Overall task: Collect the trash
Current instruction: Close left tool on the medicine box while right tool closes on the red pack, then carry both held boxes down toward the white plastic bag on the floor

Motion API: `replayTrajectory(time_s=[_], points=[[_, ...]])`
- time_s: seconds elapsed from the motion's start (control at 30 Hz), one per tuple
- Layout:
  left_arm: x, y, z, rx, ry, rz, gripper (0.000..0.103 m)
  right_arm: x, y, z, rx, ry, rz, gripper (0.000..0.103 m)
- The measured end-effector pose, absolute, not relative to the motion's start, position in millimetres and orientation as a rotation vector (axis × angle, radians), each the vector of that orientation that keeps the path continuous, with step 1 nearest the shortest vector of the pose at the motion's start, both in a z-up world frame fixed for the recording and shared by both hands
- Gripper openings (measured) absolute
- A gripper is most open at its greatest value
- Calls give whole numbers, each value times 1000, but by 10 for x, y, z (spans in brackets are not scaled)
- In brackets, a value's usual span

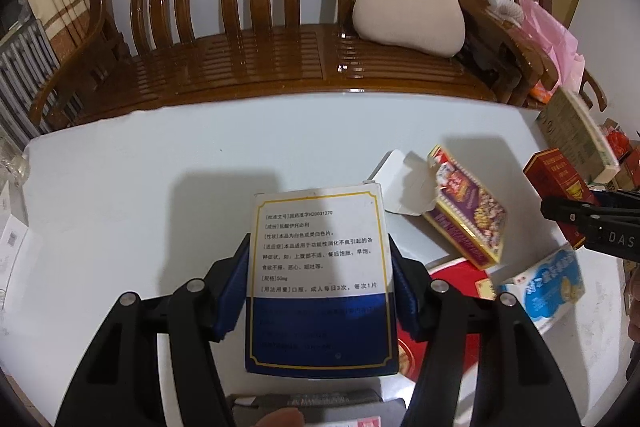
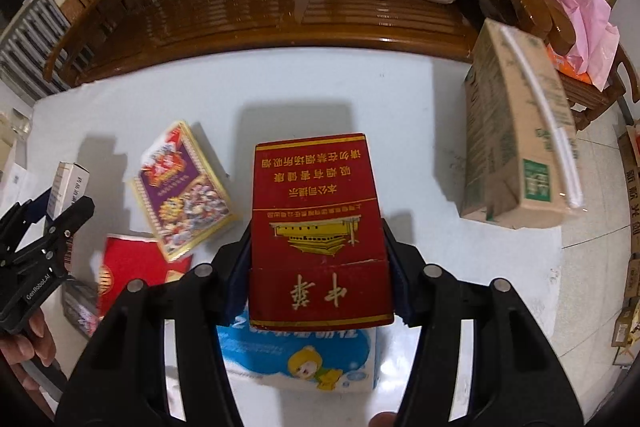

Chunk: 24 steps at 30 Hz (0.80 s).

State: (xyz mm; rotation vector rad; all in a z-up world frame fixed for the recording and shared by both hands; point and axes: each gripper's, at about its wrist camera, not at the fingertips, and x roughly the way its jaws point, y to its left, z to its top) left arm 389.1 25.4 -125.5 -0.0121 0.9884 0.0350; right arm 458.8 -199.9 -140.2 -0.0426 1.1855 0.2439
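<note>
My left gripper [image 1: 320, 267] is shut on a white and blue medicine box [image 1: 320, 267] with printed text, held above the white table [image 1: 160, 155]. My right gripper [image 2: 316, 251] is shut on a red cigarette box [image 2: 318, 227] with gold print, held above a white and blue box with a cartoon child [image 2: 304, 359]. The right gripper with its red box shows at the right edge of the left wrist view [image 1: 560, 191]. The left gripper shows at the left edge of the right wrist view [image 2: 48, 223].
On the table lie a purple and yellow candy box [image 2: 184, 191], a torn white carton [image 1: 404, 183], a red round packet [image 2: 128, 271] and a large brown cardboard carton [image 2: 516, 131]. A wooden bench [image 1: 260, 59] with a beige cushion [image 1: 408, 7] stands behind the table.
</note>
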Motion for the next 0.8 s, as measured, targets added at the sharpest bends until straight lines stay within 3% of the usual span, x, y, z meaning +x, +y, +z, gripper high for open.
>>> replayTrajectory(time_s=[0.8], points=[[2477,-130,-79,84,738,56,59,3106,-2079,-111,-31,920,397,54]])
